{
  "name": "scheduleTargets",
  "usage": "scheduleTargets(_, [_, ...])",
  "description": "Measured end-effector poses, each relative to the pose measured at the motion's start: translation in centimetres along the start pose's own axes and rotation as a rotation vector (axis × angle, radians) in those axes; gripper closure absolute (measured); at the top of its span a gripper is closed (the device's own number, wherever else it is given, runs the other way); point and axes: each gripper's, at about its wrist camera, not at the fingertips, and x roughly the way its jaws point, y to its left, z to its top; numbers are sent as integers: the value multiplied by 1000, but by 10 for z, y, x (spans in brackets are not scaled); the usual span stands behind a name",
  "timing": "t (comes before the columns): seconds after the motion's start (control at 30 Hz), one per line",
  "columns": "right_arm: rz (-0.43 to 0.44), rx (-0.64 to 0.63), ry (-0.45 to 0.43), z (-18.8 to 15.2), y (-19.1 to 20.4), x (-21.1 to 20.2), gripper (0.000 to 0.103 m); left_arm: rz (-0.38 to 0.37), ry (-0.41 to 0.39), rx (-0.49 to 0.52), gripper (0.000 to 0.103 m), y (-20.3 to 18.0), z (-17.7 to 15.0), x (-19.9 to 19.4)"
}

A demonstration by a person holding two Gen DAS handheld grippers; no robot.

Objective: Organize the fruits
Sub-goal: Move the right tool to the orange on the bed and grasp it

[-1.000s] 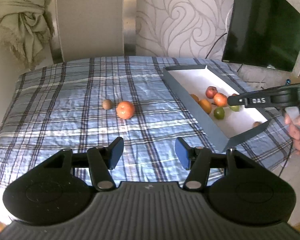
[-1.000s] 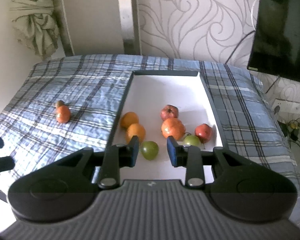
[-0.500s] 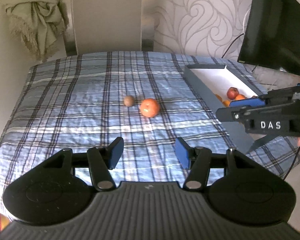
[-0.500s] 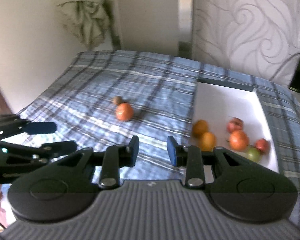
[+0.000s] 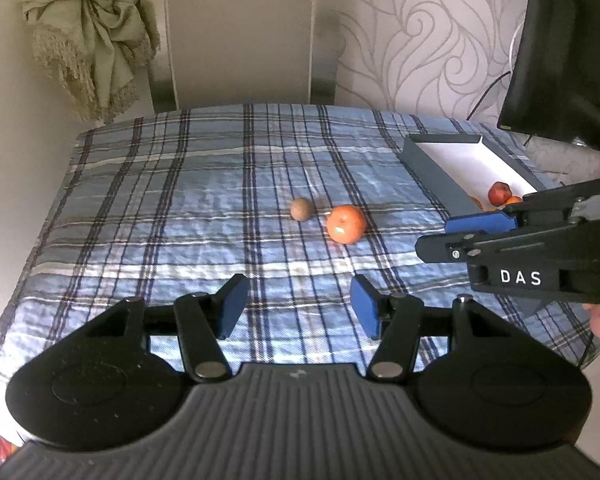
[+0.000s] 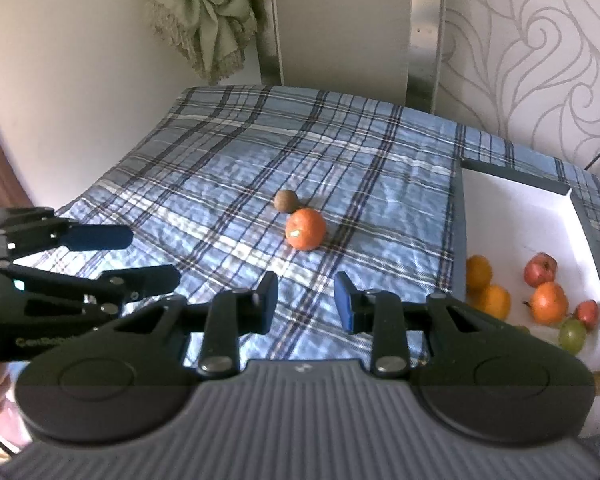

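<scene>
Left wrist view: left gripper (image 5: 296, 306), black with blue pads, jaws apart with nothing between them, over the blue plaid cloth (image 5: 160, 208) on the table. Round orange fruit (image 5: 345, 224) on the cloth at 12 o'clock from the jaws; small brown round fruit (image 5: 301, 209) near it at its 10 o'clock, apart from it. Dark-walled tray with white floor (image 5: 436, 178) at 2 o'clock; a red fruit (image 5: 499, 192) shows inside, others hidden behind the right gripper (image 5: 460, 234), which reaches in from 3 o'clock. Black screen (image 5: 564, 60) at upper right. Pale green fringed cloth (image 5: 88, 28) hangs at 11 o'clock.

Right wrist view: right gripper (image 6: 306, 304), jaws a narrow gap apart, holding nothing. Orange fruit (image 6: 305, 228) at 12 o'clock, brown fruit (image 6: 286, 200) touching or just beside it at its 11 o'clock; cannot tell which. Tray (image 6: 458, 240) at 3 o'clock holds 2 yellow-orange fruits (image 6: 478, 271), 2 red ones (image 6: 541, 269), 1 orange pear-shaped fruit (image 6: 548, 303), 1 green fruit (image 6: 572, 334). Left gripper (image 6: 140, 258) enters at 9 o'clock, fingers apart.
</scene>
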Motion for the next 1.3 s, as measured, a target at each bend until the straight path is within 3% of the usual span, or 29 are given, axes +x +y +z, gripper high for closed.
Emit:
scheduleTargets(1.1, [-77, 65, 92, 21, 8, 96, 69, 23, 48, -41, 40, 89, -7, 19])
scheduleTargets(1.17, [-90, 63, 96, 23, 8, 103, 67, 26, 49, -48, 40, 93, -7, 20])
scheduleTargets(1.23, [-103, 62, 96, 24, 7, 109, 53, 28, 49, -51, 40, 96, -8, 21])
scheduleTargets(1.3, [-101, 60, 93, 26, 7, 114, 52, 29, 48, -51, 40, 98, -8, 22])
